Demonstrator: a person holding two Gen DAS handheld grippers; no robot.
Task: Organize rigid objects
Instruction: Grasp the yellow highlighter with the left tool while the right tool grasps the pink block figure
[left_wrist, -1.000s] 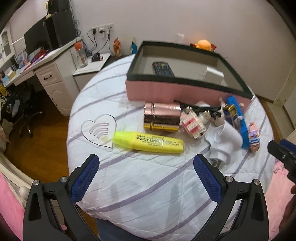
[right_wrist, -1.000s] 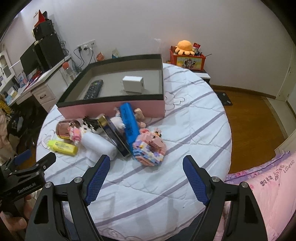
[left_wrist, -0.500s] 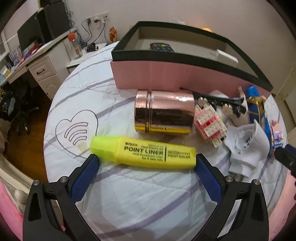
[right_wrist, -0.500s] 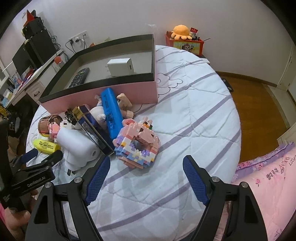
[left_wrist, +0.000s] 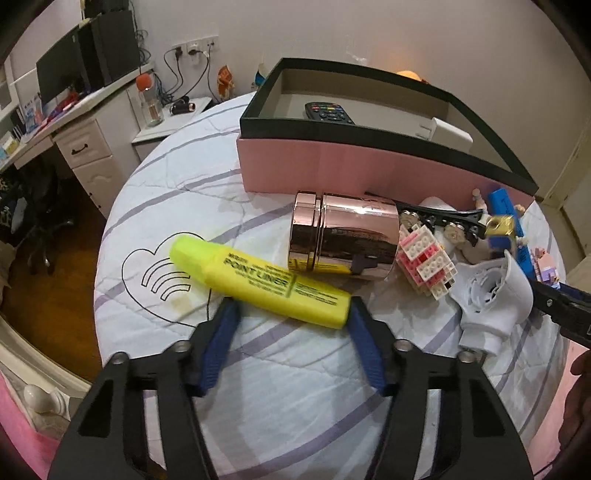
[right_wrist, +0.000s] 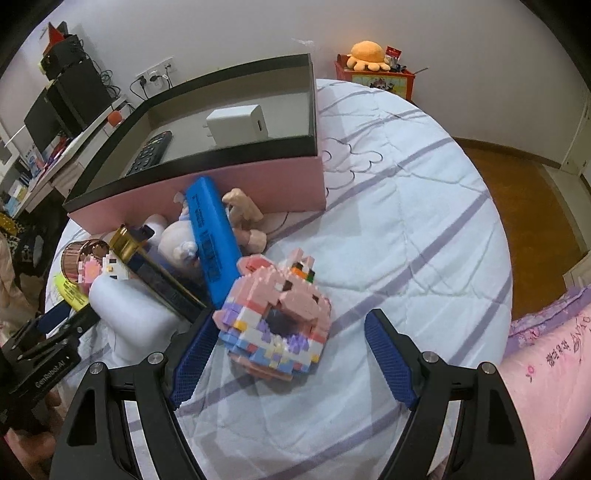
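The left gripper (left_wrist: 291, 310) is closing its jaws around the near end of the yellow highlighter (left_wrist: 258, 282), which is lying slanted on the round, quilt-covered desk (left_wrist: 295, 387); the right pad is already at the marker's end and the left pad is just beside its barrel, so a firm grasp cannot be told yet. At one o'clock from the highlighter, a rose-gold canister (left_wrist: 343, 236) is lying on its side, just in front of the pink box (left_wrist: 369, 166) with the black rim. Inside that box a remote control (left_wrist: 327, 112) and a white charger (left_wrist: 450, 134) are sitting.

The right gripper (right_wrist: 288, 350) is holding its jaws released and wide, straddling the pink block figure (right_wrist: 277, 314); the left pad is just beside it and the right pad is standing apart. At eleven o'clock from the figure, a blue case (right_wrist: 212, 236) is leaning over a pale plush toy (right_wrist: 177, 240), near the box's pink wall.
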